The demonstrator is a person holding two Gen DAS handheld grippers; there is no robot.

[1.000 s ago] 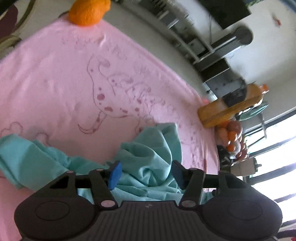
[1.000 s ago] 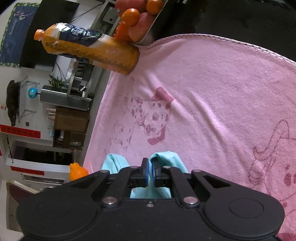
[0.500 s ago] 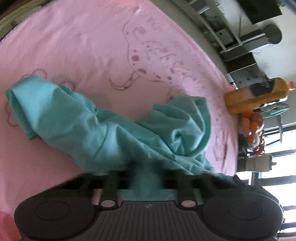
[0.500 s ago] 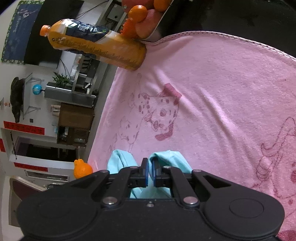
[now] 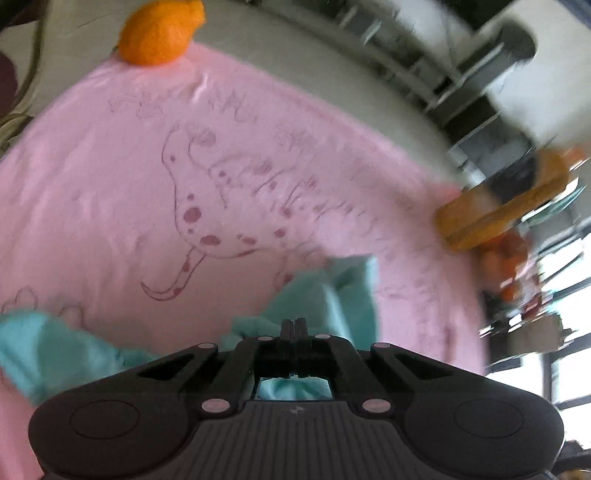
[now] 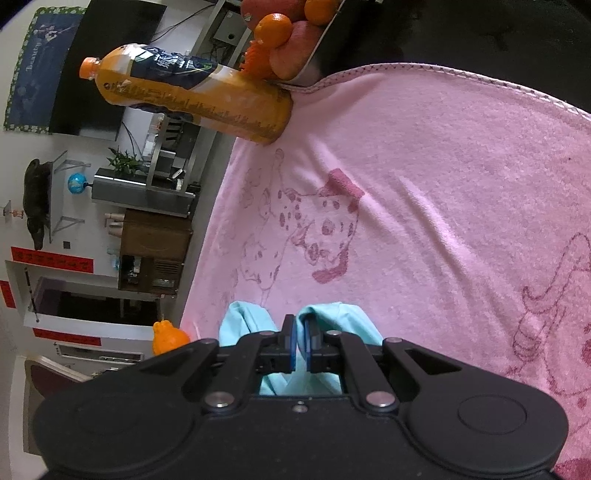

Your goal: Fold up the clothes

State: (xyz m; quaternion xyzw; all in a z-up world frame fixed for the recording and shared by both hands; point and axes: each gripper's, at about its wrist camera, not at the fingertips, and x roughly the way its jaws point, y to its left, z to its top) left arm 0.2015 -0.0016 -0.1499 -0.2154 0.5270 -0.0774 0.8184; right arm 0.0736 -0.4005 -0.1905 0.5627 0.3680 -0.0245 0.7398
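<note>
A crumpled teal garment (image 5: 325, 295) lies on a pink dinosaur-print blanket (image 5: 110, 206). My left gripper (image 5: 294, 325) is shut on a fold of the garment, whose cloth shows just beyond and under the fingers; another part of the garment (image 5: 48, 347) trails to the left. The left view is blurred. My right gripper (image 6: 300, 332) is shut on the teal garment (image 6: 340, 317), which bulges on both sides of the blue pads, low over the blanket (image 6: 443, 206).
An orange fruit (image 5: 159, 33) sits at the blanket's far edge. An orange drink bottle (image 6: 192, 96) lies at the blanket's corner beside a tray of fruit (image 6: 291, 33). Shelves and furniture stand beyond the table.
My left gripper was open over the garment, dropped onto it and has shut on a fold, and the view has swung back up. My right gripper stays shut on the cloth, shifted slightly.
</note>
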